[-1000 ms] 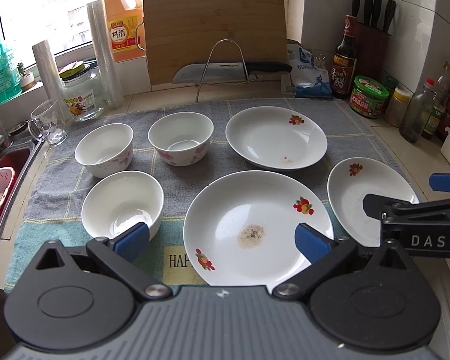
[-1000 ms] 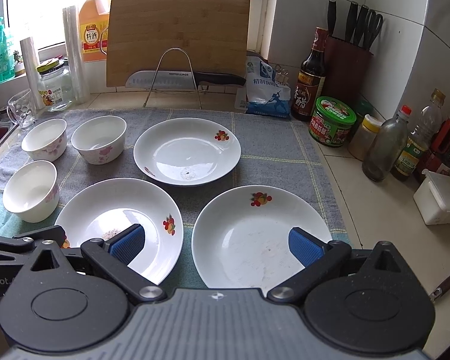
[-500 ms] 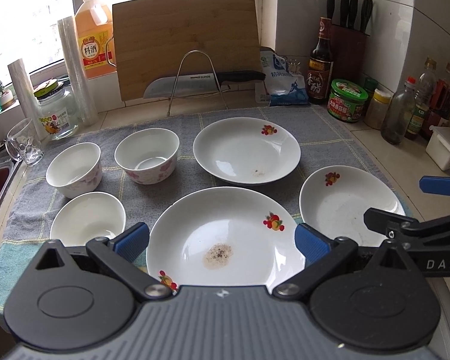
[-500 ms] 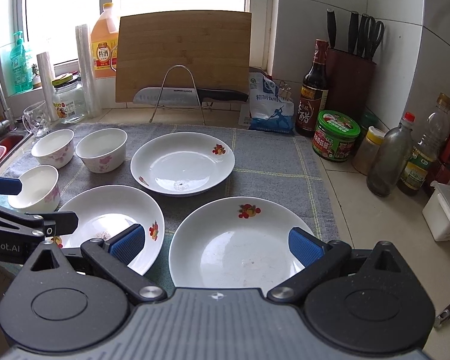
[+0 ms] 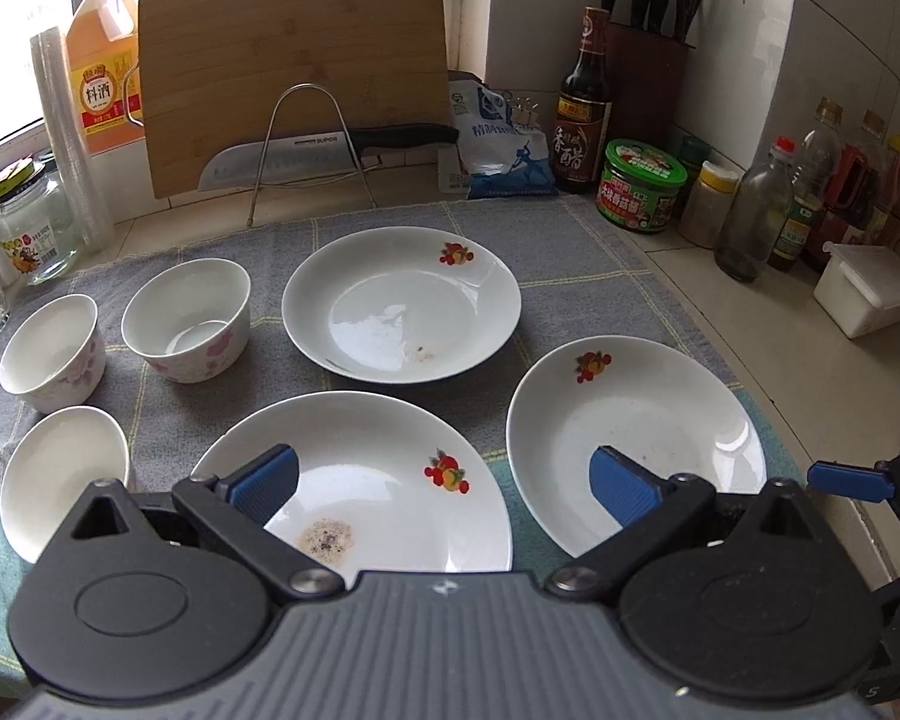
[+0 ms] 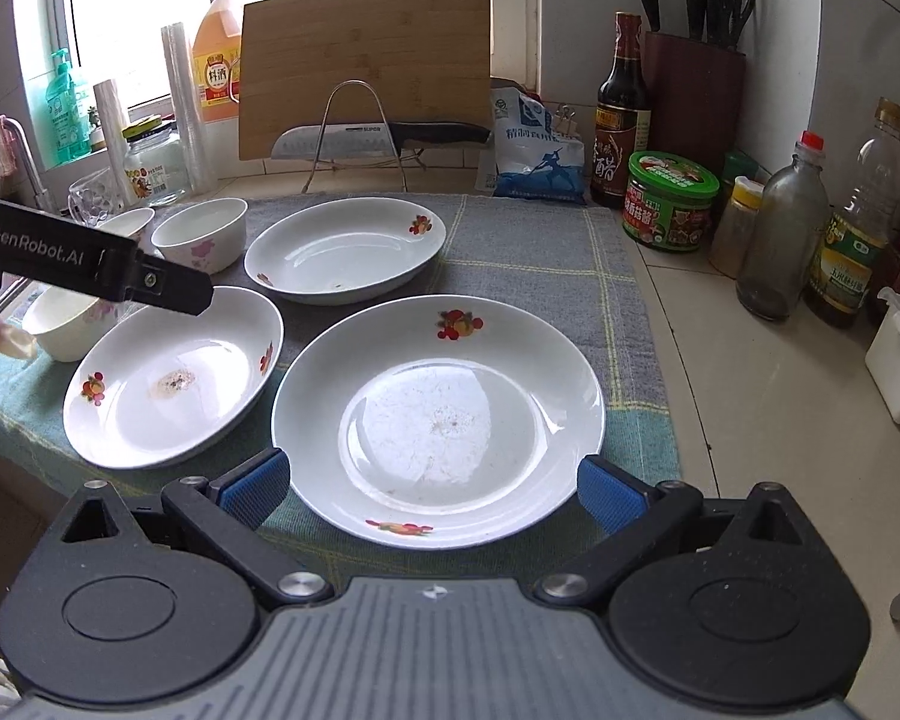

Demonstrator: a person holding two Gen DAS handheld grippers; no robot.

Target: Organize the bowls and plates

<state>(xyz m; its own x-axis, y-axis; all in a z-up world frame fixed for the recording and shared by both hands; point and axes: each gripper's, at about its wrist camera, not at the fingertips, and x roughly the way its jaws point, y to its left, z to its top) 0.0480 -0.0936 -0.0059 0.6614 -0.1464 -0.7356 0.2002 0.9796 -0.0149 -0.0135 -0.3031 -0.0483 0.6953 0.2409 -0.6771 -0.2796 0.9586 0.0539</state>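
Crockery is spread over a grey checked towel [image 5: 576, 240] on the kitchen counter: three plates and three bowls, all separate and none stacked. Seen from the left wrist camera, the left gripper [image 5: 444, 483] has its blue-padded jaws spread wide and holds nothing; it hangs over the near plate [image 5: 384, 480], which carries a dark crumb stain at about 6 o'clock of its well. A second plate [image 5: 636, 420] lies at 3 o'clock of that one, just beside it, and the far plate [image 5: 402, 306] sits at 12 o'clock. Bowls cluster toward 9 and 10 o'clock: the pink-flowered bowl [image 5: 186, 318], the lilac-flowered bowl [image 5: 48, 354] beside it, and the plain white bowl [image 5: 60, 474] nearest the counter edge. In the right wrist camera, the right gripper [image 6: 432, 495] is likewise wide apart and empty, its pads flanking the near rim of the second plate [image 6: 438, 414] without clamping it. Part of the left gripper's black body crosses that view at 9 o'clock, above the stained plate. At 12 o'clock, past the towel, a wooden cutting board [image 6: 366, 66] stands upright with a knife [image 6: 378, 135] resting in a wire rack [image 6: 354, 132] before it.
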